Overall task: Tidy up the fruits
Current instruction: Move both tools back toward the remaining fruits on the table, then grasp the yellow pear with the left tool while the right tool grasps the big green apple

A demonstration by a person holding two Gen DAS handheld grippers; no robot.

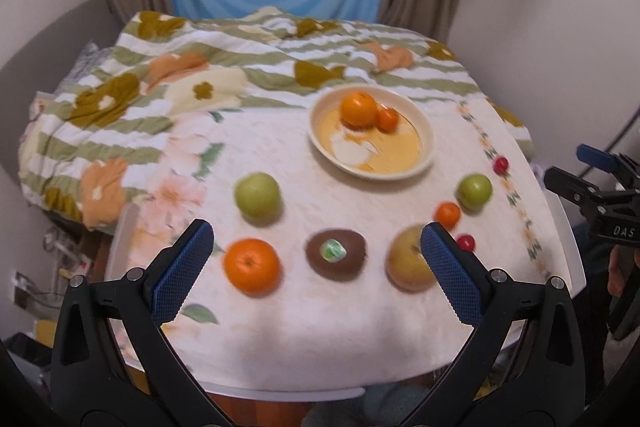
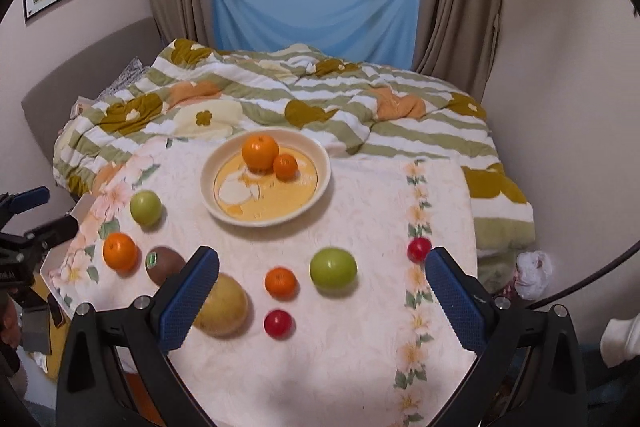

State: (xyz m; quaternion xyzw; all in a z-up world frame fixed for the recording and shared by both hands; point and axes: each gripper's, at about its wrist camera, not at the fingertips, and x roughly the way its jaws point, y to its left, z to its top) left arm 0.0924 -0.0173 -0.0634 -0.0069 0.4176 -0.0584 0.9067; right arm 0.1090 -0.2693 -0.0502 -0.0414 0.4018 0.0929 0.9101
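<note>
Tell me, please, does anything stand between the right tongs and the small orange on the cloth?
Nothing visible does. The right tongs are open and empty, and the small orange lies between their fingers' line of sight, with a green apple beside it.

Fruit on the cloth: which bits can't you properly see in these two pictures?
- Yellow-green apple: right wrist view, its left side is behind a blue finger; left wrist view, its right side is too.
- Kiwi: right wrist view, partly covered by that finger; its sticker is too small to read.
- Left wrist view: all fruit is motion-blurred.
</note>
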